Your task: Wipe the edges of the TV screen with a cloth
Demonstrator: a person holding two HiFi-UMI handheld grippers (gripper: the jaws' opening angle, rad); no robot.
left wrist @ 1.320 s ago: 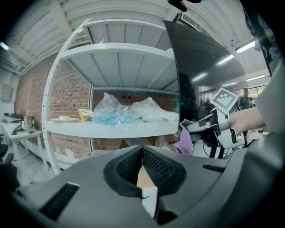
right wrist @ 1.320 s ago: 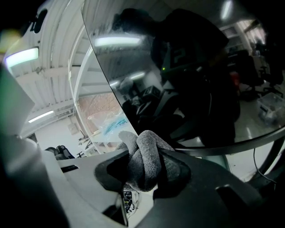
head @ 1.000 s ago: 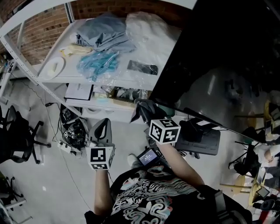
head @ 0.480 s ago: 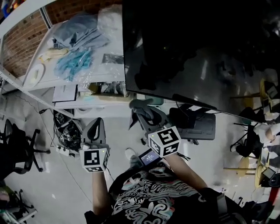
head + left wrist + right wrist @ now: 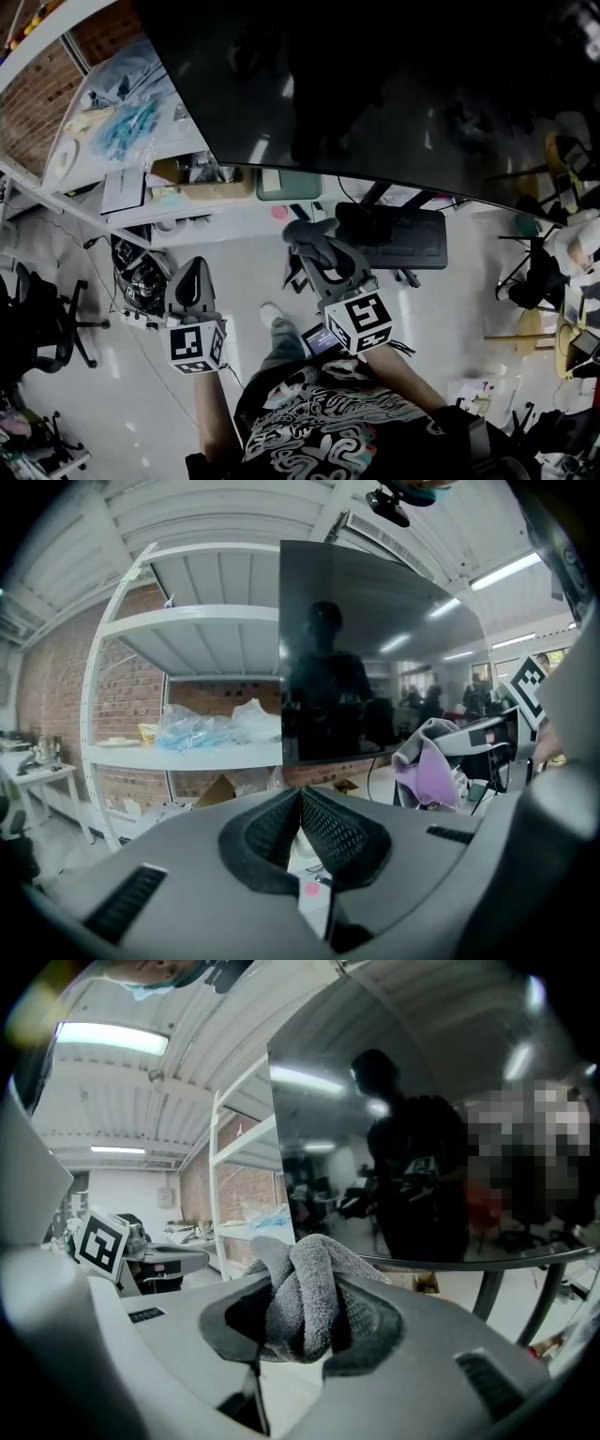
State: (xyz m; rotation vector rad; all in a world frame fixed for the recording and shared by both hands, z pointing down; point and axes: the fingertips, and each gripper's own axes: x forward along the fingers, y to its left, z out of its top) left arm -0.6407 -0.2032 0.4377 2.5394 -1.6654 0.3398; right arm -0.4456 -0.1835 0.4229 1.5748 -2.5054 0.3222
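Since a second ago, the TV screen [image 5: 375, 84] has been brought to fill the upper head view, the white shelf [image 5: 112, 141] has been shifted to the upper left corner, and the cloth [image 5: 309, 232], earlier seen by the screen's lower corner, is now found below the bottom edge, apart from it. The grey cloth is bunched and clamped between the jaws of the right gripper [image 5: 319, 251], a fold being pushed up above the pads in the right gripper view [image 5: 300, 1297]. The right forearm is stretched forward from the torso, with the gripper angled up towards the screen's lower edge. The left gripper [image 5: 190, 277] is held lower and to the left on a forearm also extended forward, well apart from the screen. Its jaws are seen pressed together at the tips, nothing being held between them [image 5: 300, 803]. The person's dark reflection is carried on the screen in both gripper views.
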